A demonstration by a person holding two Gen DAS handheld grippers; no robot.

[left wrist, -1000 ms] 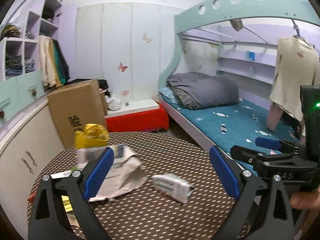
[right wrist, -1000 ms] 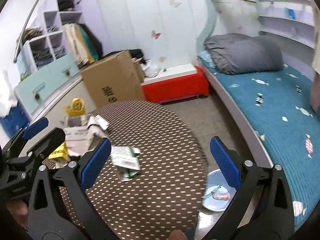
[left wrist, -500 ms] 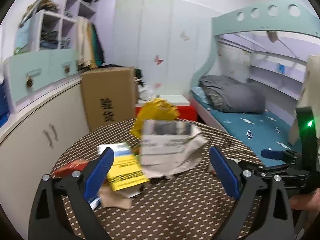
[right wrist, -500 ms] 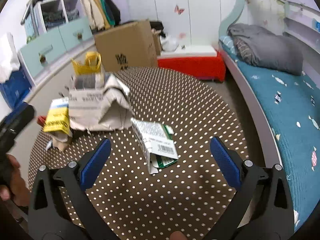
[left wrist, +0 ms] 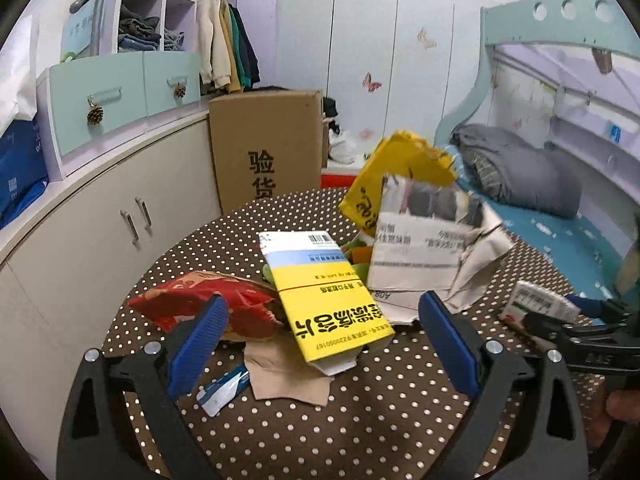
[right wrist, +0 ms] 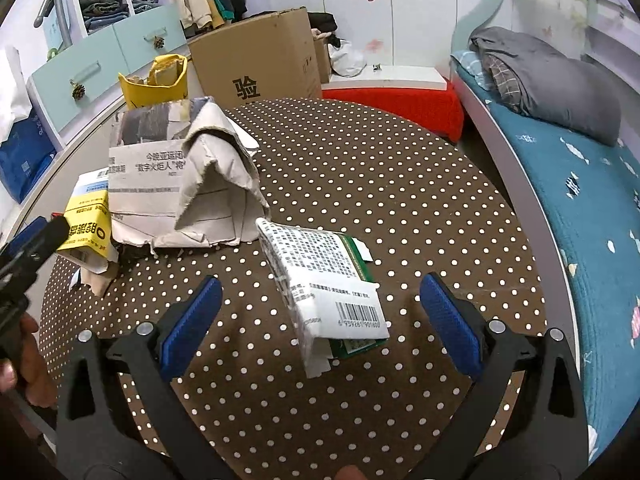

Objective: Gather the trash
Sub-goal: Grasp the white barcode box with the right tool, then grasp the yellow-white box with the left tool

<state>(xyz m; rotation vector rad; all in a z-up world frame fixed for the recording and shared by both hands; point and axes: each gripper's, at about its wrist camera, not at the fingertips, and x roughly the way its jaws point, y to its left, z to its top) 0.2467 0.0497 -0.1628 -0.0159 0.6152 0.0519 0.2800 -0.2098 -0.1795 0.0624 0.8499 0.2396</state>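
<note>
Both grippers have moved closer over the polka-dot table (right wrist: pixel 400 200). Left gripper (left wrist: pixel 320 330) gapes at the yellow carton (left wrist: pixel 320 296); right gripper (right wrist: pixel 320 312), jaws apart, frames the flattened white-and-green carton (right wrist: pixel 328 280).

The yellow box (left wrist: pixel 320 292) covers part of the red wrapper (left wrist: pixel 200 308) and the tan paper (left wrist: pixel 288 376) under it — green scraps (left wrist: pixel 352 256) behind it are too hidden to identify. The newspaper (left wrist: pixel 424 256) masks the yellow bag's (left wrist: pixel 392 176) lower half. In the left view the right claw (left wrist: pixel 560 326) overlaps the white carton (left wrist: pixel 540 304) — its opening cannot be judged there.
</note>
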